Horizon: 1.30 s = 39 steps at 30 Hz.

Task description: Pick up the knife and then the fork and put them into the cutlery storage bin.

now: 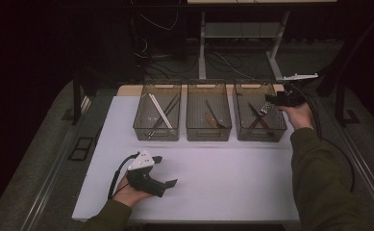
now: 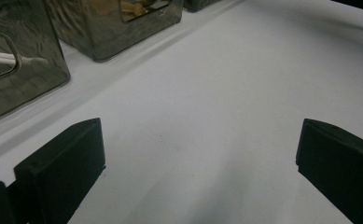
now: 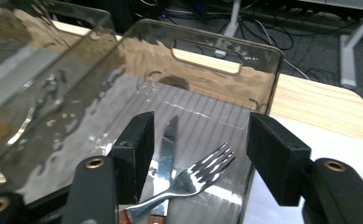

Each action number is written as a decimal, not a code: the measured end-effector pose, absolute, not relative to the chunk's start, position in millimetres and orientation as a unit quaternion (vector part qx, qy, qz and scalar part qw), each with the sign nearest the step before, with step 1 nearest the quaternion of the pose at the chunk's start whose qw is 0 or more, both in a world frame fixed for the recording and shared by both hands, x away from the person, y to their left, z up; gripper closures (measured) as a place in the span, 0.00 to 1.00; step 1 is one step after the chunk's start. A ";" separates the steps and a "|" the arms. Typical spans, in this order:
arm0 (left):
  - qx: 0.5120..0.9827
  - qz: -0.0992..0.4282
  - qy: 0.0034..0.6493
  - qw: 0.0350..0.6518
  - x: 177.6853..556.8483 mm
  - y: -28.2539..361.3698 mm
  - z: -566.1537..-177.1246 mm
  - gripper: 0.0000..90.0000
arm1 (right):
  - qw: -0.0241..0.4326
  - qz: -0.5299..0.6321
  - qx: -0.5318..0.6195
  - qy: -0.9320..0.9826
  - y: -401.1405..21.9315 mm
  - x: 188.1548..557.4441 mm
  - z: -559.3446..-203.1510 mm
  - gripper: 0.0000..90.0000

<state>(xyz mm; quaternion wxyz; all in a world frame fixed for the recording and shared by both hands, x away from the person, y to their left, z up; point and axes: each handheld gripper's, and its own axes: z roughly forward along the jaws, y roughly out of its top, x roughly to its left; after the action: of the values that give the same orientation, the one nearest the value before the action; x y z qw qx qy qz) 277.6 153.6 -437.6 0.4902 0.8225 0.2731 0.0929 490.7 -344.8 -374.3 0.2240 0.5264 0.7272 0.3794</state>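
Smoked clear plastic forms the right bin (image 3: pixel 263 79), and inside it a steel fork (image 3: pixel 195 175) lies across a knife (image 3: pixel 167 149) with a brown handle. The right tongs (image 3: pixel 195 154) hang just above them, at the near right corner of this bin, with the jaws about half apart and nothing pressed between them; the fork is seen between the jaws but lower, on the bin floor, so I judge it is let go. The left tongs (image 2: pixel 198 154) rest low over the white surface (image 2: pixel 207 93), with the jaws wide and nothing between them.

What could go wrong: if the right tongs rise at a slant, one jaw can catch the thin bin wall and drag or tip the bin, because the wall is very near to the right jaw. The fork tines point up and to the right, so a jaw that dips can hook them and lift the fork out again. The bin also stands near the right edge of the surface.

For room, the near half of the surface (image 1: pixel 223 178) is bare between the two hands. The three bins stand close together in one row at the far side, so sideways moves there are tight; straight up is the free way.
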 end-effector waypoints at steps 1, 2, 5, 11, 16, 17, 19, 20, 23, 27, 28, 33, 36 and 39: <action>0.823 0.093 0.272 0.490 277.8 153.6 -437.6 0.00 | 0.224 0.383 0.525 0.726 -344.9 489.3 -373.2 0.43; 0.824 0.093 0.272 0.489 278.0 153.5 -437.6 0.00 | 0.223 0.388 0.524 0.724 -344.8 487.5 -371.8 0.40; 0.825 0.093 0.272 0.487 278.4 153.1 -438.0 0.00 | 0.212 0.398 0.519 0.726 -343.8 482.0 -367.5 0.34; 0.826 0.094 0.272 0.486 279.6 153.4 -438.5 0.00 | 0.206 0.421 0.509 0.722 -342.8 469.8 -358.8 0.29; 0.826 0.095 0.274 0.484 279.9 152.9 -438.9 0.00 | 0.204 0.437 0.502 0.718 -337.4 459.1 -356.4 0.22; 0.825 0.095 0.274 0.485 279.9 152.8 -439.0 0.00 | 0.203 0.439 0.496 0.721 -336.1 456.3 -356.1 0.22; 0.825 0.096 0.275 0.485 280.1 152.9 -438.9 0.00 | 0.201 0.447 0.486 0.723 -333.4 450.9 -356.3 0.21; 0.825 0.096 0.275 0.485 280.2 152.9 -438.9 0.00 | 0.198 0.451 0.485 0.723 -331.5 447.6 -356.3 0.21; 0.825 0.096 0.275 0.484 279.8 152.9 -438.9 0.00 | 0.198 0.457 0.474 0.726 -326.3 439.3 -357.5 0.19; 0.826 0.097 0.274 0.483 279.4 153.6 -438.4 0.00 | 0.198 0.461 0.462 0.731 -320.0 428.3 -361.6 0.19; 0.826 0.097 0.274 0.483 279.4 153.7 -438.2 0.00 | 0.198 0.460 0.460 0.733 -318.3 425.4 -362.7 0.19; 0.827 0.096 0.273 0.483 278.6 153.9 -438.1 0.00 | 0.200 0.461 0.440 0.744 -310.8 408.4 -365.3 0.18; 0.825 0.097 0.273 0.485 278.2 154.2 -438.1 0.00 | 0.197 0.469 0.427 0.748 -307.1 395.9 -366.7 0.16; 0.826 0.098 0.273 0.484 278.0 154.5 -438.0 0.00 | 0.195 0.468 0.417 0.755 -303.4 383.4 -370.0 0.16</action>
<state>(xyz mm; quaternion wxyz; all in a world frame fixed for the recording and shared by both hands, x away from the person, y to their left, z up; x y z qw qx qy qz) 278.0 154.5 -438.0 0.4839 0.8256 0.2735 0.0976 383.4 -303.4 -370.0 0.1945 0.4171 0.7547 0.4676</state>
